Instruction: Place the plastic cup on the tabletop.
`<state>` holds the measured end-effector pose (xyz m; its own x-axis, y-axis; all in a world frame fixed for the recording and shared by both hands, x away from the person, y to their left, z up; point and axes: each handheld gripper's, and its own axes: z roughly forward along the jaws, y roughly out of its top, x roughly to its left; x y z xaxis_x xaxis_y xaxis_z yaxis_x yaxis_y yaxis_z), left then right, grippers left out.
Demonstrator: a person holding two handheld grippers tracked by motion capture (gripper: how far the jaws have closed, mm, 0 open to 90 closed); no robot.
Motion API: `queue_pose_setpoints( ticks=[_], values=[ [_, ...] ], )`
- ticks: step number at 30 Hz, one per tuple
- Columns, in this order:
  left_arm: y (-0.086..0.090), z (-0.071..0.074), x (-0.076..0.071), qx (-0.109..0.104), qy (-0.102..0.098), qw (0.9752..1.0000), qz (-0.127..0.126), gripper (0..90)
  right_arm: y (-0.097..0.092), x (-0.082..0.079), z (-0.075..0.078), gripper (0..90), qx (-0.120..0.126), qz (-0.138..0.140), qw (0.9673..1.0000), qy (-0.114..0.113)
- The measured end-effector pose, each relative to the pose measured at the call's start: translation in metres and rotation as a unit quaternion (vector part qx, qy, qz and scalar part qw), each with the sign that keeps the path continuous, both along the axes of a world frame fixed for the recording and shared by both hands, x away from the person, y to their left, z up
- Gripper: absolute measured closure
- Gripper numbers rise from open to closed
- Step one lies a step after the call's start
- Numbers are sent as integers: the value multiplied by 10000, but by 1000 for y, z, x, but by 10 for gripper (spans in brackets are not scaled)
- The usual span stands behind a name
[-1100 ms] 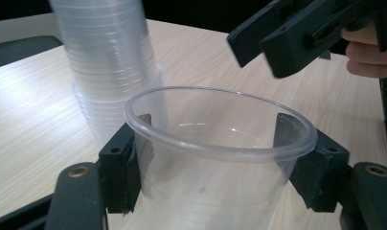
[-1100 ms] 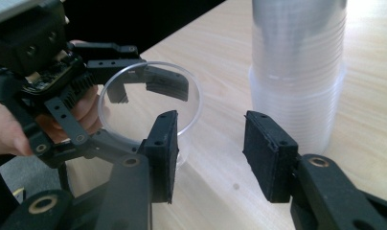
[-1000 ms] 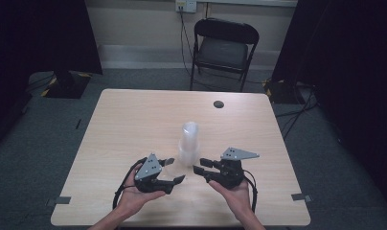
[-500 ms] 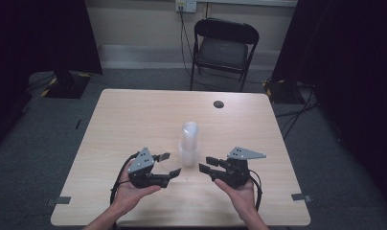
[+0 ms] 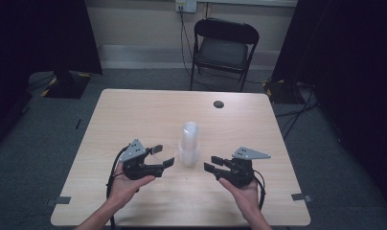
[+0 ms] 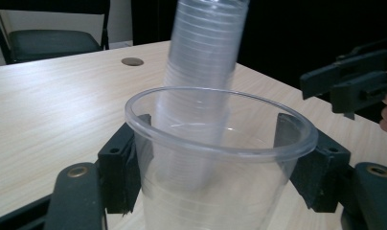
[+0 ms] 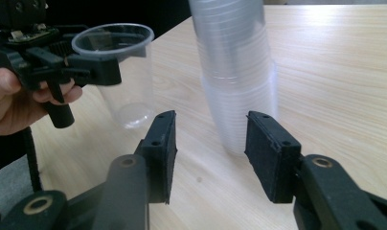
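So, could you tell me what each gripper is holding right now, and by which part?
The left gripper holds a single clear plastic cup, jaws clamped on opposite sides just below its rim. The right gripper holds nothing; its jaws stand open before the cup stack.

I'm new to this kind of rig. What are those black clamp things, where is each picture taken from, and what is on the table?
No robot here: a person holds a hand-operated two-jaw gripper in each hand. The high view looks down from above the person's side of the table. There the left gripper clamps a single clear plastic cup, and the right gripper is open with nothing in it. The other two pictures come from cameras riding on the grippers. The left gripper view looks past the held cup to the stack of clear cups. The right gripper view looks between its open jaws toward that stack. On the table also lies a small dark round thing; a folding chair stands beyond.
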<state>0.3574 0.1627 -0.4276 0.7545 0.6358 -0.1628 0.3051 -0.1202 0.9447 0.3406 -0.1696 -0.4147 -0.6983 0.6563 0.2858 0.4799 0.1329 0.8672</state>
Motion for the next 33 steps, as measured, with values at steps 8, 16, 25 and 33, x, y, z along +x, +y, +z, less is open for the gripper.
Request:
queue_pose_setpoints(
  ticks=[8,16,25,33],
  values=[
    [9,0,10,-45,8,9993,373,298,-8,4,-4,534,64,-134,9998,108],
    [18,4,19,-28,-108,9976,690,292,-11,3,-6,534,25,-178,9998,124],
    [29,6,44,29,-94,9964,837,289,-9,6,-7,534,-6,-167,9998,140],
    [33,-1,66,4,-146,9920,1256,292,-5,4,-8,533,-66,-145,9998,139]
  ],
)
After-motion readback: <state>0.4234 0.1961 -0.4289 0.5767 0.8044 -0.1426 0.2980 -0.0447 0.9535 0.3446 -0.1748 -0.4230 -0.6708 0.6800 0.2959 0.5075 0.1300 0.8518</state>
